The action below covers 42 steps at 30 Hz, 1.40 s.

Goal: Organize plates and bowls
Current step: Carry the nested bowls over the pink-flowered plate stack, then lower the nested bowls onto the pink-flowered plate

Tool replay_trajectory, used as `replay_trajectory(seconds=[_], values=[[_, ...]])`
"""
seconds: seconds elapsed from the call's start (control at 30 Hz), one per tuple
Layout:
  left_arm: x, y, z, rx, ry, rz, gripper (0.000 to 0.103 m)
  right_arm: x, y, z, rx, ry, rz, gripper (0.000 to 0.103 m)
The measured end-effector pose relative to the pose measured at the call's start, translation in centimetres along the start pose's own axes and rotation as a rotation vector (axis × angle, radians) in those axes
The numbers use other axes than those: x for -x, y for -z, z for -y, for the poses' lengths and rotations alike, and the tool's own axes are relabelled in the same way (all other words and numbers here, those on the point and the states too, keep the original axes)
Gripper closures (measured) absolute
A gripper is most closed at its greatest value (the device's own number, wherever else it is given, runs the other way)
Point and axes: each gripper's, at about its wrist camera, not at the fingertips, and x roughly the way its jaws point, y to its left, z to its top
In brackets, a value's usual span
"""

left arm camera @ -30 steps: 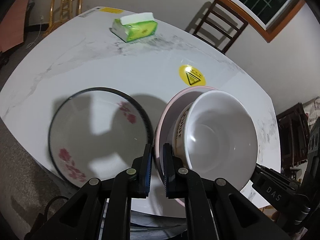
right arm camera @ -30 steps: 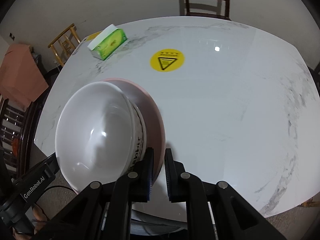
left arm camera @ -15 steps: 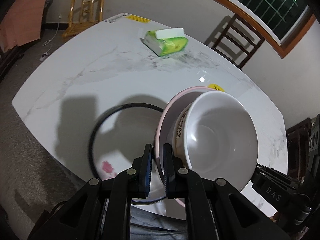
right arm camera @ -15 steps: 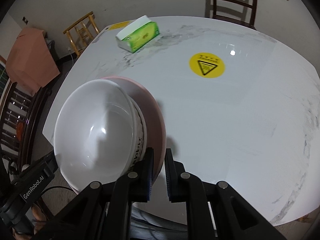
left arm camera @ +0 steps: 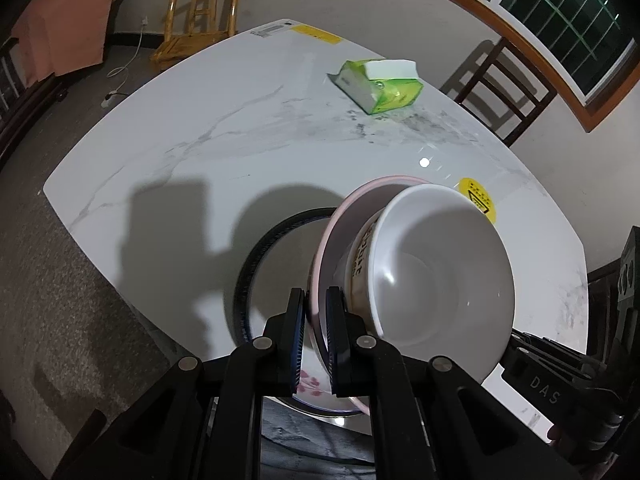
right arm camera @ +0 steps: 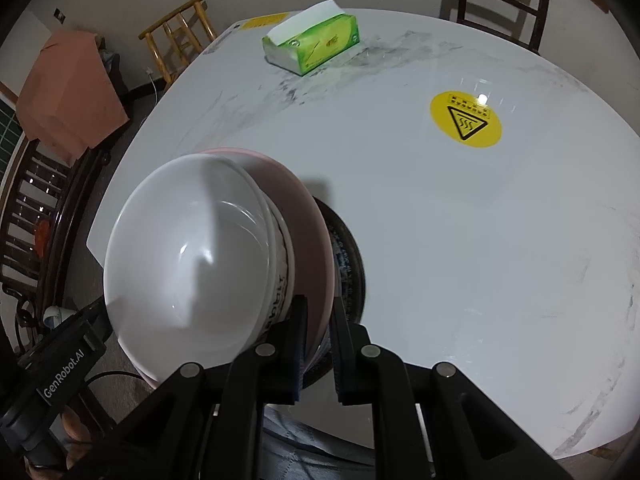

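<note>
Left tongs (left arm camera: 316,332): clamped on the rim of the pink plate (left arm camera: 336,236), one finger on each face of the rim, pointing steeply down.
Right tongs (right arm camera: 318,344): clamped on the opposite rim of the same pink plate, fingers on either side of the edge, also pointing steeply down.
Pink plate: held between the two tongs, clear of the counter (left arm camera: 200,140).
White bowl (left arm camera: 436,276): sitting in the pink plate; to the right of the left tongs and to the left of the right tongs; dark lettering on its outer wall.
Dark-rimmed plate (left arm camera: 256,264): lying on the counter below the tongs, largely hidden behind the pink plate; red flower print shows between the left tongs' fingers; its dark rim shows beyond the right tongs.
Tissue pack (right arm camera: 312,46): green, on the counter well beyond both tongs, toward the far edge.
Yellow warning sticker (right arm camera: 466,120): on the counter ahead and to the right of the right tongs; partly behind the bowl's rim in the left wrist view.
Chairs (left arm camera: 202,12): standing past the counter's far edge, well apart from the tongs.
</note>
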Motion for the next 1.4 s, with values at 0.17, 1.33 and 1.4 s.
replay_trajectory(seconds=[0.17, 1.33, 1.4], values=[[-0.6, -0.1, -1.1, 0.015, -0.002, -0.009, 0.097, -1.0, -0.2, -0.7, 0.000, 0.000, -0.019, 0.092], [-1.9, 0.1, -2.3, 0.012, 0.001, -0.003, 0.094, -1.1, 0.1, -1.1, 0.049, 0.060, 0.033, 0.075], [-1.8, 0.1, -2.3, 0.008, 0.000, -0.003, 0.094, -0.8, 0.1, -1.0, 0.049, 0.063, 0.040, 0.073]])
